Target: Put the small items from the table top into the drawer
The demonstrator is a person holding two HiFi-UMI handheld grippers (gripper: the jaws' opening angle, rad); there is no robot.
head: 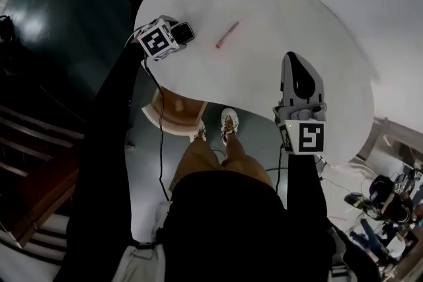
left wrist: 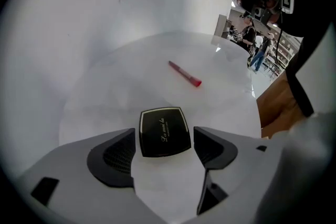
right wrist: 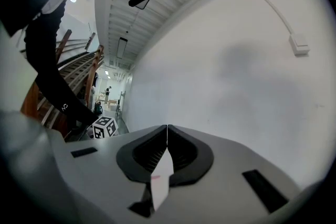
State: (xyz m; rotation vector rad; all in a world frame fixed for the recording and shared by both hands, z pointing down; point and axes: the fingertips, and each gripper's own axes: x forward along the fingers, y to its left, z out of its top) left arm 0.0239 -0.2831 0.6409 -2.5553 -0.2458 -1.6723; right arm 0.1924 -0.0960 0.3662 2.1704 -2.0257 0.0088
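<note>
A black square compact [left wrist: 164, 131] with gold lettering lies flat on the white round table [head: 277, 16] near its left edge. My left gripper [left wrist: 165, 147] points steeply down over it. Its jaws stand open, one on each side of the compact, and neither pad touches it. In the head view the compact [head: 186, 30] peeks out beside that gripper [head: 173, 35]. A red pen [head: 227, 35] lies a little to the right, also seen as the red pen [left wrist: 185, 74] beyond the compact. My right gripper [head: 295, 59] hovers over the table's right part, jaws shut with nothing seen between them, as in its own view [right wrist: 167, 129].
A wooden drawer-like box [head: 173, 109] juts out below the table's near edge. The person's legs and shoes [head: 229, 125] stand in front of it. A cable [head: 160, 142] hangs from the left gripper. A white wall [right wrist: 236, 60] lies ahead of the right gripper.
</note>
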